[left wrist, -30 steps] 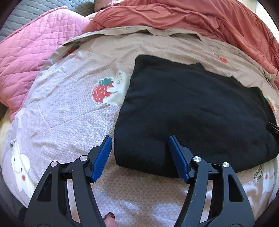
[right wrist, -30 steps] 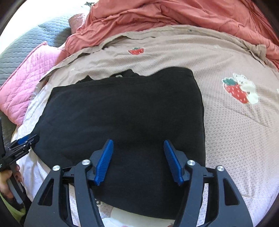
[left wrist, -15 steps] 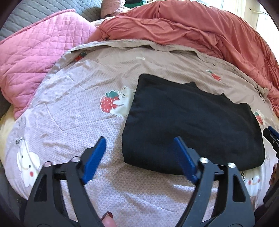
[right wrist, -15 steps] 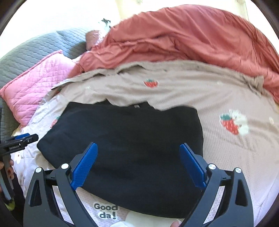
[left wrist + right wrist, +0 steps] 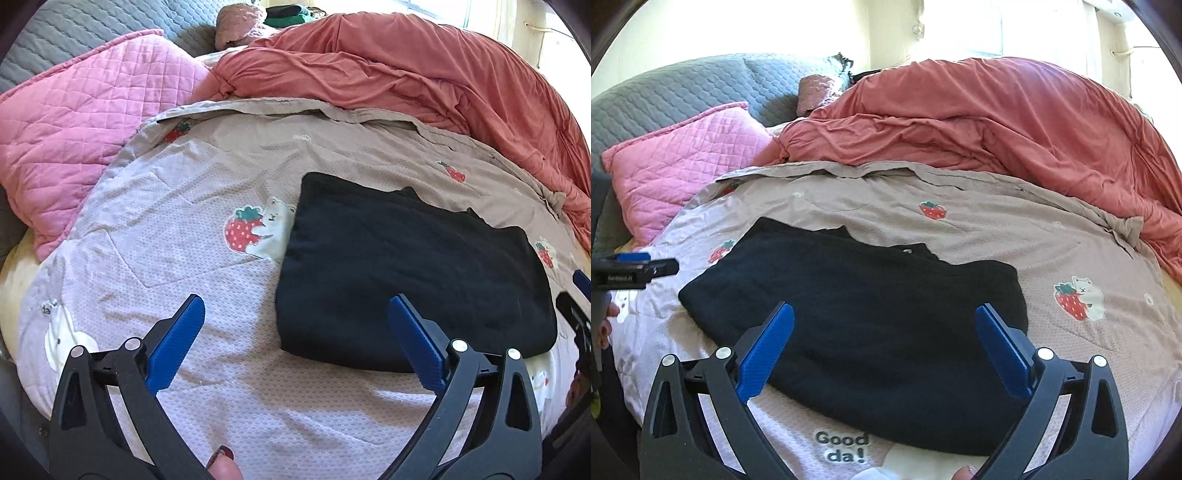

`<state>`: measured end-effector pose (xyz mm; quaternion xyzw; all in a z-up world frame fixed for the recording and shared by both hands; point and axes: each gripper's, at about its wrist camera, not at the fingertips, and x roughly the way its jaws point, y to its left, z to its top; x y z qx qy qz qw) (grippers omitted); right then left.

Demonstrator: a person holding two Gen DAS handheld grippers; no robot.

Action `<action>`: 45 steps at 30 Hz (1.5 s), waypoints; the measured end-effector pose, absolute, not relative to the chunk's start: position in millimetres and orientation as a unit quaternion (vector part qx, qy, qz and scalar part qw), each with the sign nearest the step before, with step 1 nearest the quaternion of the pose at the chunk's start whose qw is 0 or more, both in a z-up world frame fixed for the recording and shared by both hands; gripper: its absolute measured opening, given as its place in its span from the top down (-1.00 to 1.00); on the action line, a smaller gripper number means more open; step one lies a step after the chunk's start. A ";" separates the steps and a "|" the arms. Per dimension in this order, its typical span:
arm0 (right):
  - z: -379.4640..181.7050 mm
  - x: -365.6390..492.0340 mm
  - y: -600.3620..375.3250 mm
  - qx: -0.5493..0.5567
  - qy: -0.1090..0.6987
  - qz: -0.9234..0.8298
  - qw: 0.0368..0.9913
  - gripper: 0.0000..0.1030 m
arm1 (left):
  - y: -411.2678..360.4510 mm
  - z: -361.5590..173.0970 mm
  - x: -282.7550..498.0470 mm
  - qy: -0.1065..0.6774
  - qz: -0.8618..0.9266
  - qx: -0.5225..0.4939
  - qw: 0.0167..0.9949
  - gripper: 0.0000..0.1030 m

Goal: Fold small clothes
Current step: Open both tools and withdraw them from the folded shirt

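A black garment [image 5: 406,266] [image 5: 871,280] lies folded in a flat rectangle on the strawberry-and-bear quilt [image 5: 184,229] [image 5: 1071,258]. My left gripper [image 5: 295,301] hovers above the garment's near left corner. Its jaws are opening, with nothing between the blue pads [image 5: 173,339]. My right gripper [image 5: 884,307] hangs above the garment's near edge. Its jaws are opening too, and they are clear of the cloth. Each gripper shows at the edge of the other's view: the left gripper [image 5: 635,269] and the right gripper [image 5: 576,306].
A pink quilted pillow [image 5: 81,140] [image 5: 683,162] lies at the back left. A bunched salmon duvet [image 5: 406,74] [image 5: 997,122] fills the back and right. Grey quilted padding [image 5: 683,96] stands behind the pillow. The bed's near edge runs just below both grippers.
Both grippers' jaws have widened, and both have lifted up and back from the black garment. The right view has tipped upward, showing more of the duvet and wall. The garment stays flat.
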<state>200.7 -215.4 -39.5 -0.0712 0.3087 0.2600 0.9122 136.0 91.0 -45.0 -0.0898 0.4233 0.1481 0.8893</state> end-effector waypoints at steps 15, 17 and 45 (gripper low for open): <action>-58.0 155.3 -139.3 -0.147 0.322 0.310 0.882 -0.90 | 133.2 -50.8 127.8 0.417 0.171 -0.101 0.887 -0.81; -62.8 149.4 -124.0 -0.157 0.326 0.317 0.877 -0.90 | 142.4 -53.9 127.1 0.419 0.175 -0.111 0.884 -0.81; -129.5 145.3 13.6 -0.324 0.316 0.274 0.848 -0.89 | 212.9 -91.6 134.2 0.442 0.192 -0.149 0.864 -0.81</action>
